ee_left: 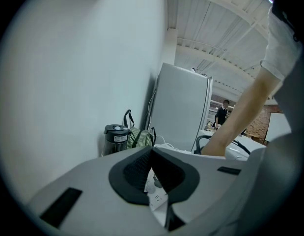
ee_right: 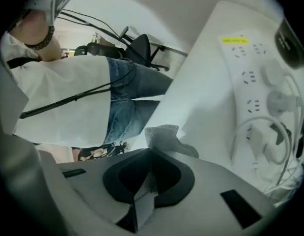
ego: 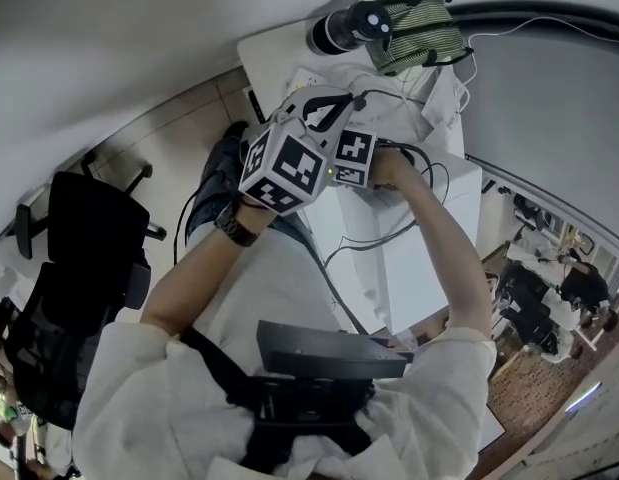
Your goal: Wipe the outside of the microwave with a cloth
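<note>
Cloth (ee_right: 164, 133) handling: soft, light and limp, with no breakage risk. It is best pinched at a bunched fold so that a pad faces the panel.

Right gripper view: the right gripper (ee_right: 151, 156) is clamped on the cloth, which is pale grey and nubbly, with a crumpled tuft just past the tips.

Left gripper view: the left gripper (ee_left: 152, 156) has its jaws together and holds nothing.

Head view: both grippers are close together beside a white box (ego: 429, 238), possibly the microwave; not confirmed.

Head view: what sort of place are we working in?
Probably an office or shared workroom: a black office chair, a white power strip with plugs, and people seated at desks in the background.
</note>
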Motion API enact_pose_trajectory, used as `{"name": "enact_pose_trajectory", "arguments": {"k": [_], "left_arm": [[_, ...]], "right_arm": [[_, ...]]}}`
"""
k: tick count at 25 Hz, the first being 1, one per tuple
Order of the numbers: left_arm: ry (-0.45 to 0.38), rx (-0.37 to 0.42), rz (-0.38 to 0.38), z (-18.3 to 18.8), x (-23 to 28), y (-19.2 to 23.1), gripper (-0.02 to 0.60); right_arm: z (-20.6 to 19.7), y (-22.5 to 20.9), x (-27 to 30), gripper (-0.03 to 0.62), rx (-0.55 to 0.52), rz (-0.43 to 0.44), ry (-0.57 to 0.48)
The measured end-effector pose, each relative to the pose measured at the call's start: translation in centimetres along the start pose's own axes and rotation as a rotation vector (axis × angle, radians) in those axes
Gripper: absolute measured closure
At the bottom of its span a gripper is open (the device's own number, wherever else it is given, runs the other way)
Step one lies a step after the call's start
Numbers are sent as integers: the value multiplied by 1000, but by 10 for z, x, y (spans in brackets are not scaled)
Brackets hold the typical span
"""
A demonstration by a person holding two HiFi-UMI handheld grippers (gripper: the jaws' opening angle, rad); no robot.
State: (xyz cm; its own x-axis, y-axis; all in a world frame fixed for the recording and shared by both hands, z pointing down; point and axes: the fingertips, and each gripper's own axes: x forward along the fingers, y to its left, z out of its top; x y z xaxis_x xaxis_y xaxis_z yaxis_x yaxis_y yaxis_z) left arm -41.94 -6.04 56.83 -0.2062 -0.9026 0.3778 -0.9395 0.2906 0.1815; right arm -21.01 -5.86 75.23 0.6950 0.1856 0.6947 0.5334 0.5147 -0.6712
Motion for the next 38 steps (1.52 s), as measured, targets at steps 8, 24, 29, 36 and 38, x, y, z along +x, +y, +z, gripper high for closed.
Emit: {"name": "enact_pose_trajectory", "arguments": {"k": [8, 24, 29, 36, 38], "left_arm": [[-72, 71, -140, 41, 5, -24, 558], [-109, 382, -512, 121, -27, -434, 558], [-110, 381, -593, 81, -53, -605, 558], [-13, 452, -632, 35, -68, -749, 557], [-23, 476, -644, 40, -59, -767, 557]], "right_arm": [[36, 116, -90, 589, -18, -72, -500], [-353, 382, -53, 589, 615, -666, -1146], [-462, 455, 70, 589, 753, -788, -1265], [-611, 477, 175, 589, 911, -884, -1317], [-647, 459, 187, 589, 973, -911, -1316]]}}
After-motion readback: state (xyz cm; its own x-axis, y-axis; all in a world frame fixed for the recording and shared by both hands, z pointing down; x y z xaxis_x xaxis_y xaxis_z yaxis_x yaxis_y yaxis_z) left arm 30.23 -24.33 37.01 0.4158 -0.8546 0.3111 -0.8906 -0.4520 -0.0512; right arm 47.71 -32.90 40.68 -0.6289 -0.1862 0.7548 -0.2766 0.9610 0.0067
